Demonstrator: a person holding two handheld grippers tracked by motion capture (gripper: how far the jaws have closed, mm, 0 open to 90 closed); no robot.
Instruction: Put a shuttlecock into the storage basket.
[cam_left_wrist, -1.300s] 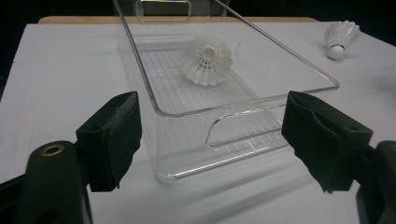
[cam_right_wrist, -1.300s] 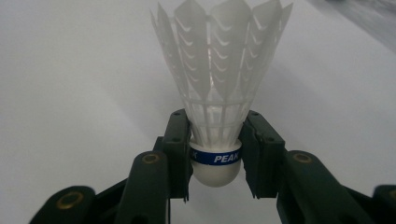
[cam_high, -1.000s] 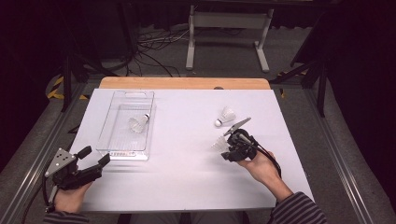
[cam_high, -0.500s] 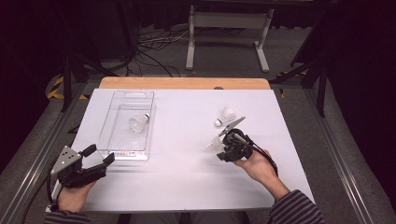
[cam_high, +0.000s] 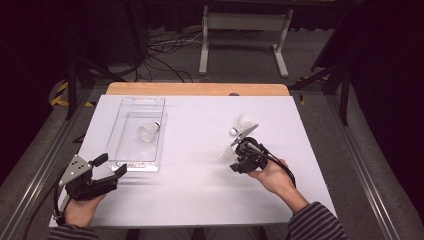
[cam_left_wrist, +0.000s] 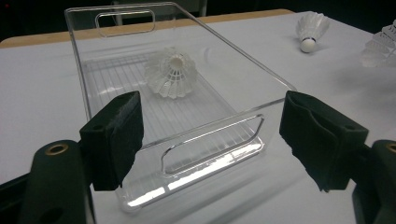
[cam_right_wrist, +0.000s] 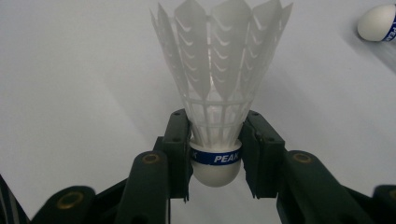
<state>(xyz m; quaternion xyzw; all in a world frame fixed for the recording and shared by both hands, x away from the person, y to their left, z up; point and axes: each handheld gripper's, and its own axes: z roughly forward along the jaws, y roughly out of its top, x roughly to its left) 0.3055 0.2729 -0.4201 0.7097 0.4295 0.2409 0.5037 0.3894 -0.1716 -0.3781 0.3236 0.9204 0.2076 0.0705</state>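
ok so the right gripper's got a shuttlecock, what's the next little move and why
Probably carry it left toward the clear tray. The right gripper is shut on a shuttlecock at its cork end, one shuttlecock already lies in that tray, and the left gripper waits open by its near end.

Around your work area you have a white table top (cam_high: 190, 190) with a wooden strip (cam_high: 197, 89) along its far edge, a tangle of cables (cam_high: 165, 45) and a grey metal stand (cam_high: 242, 25) on the dark floor beyond.
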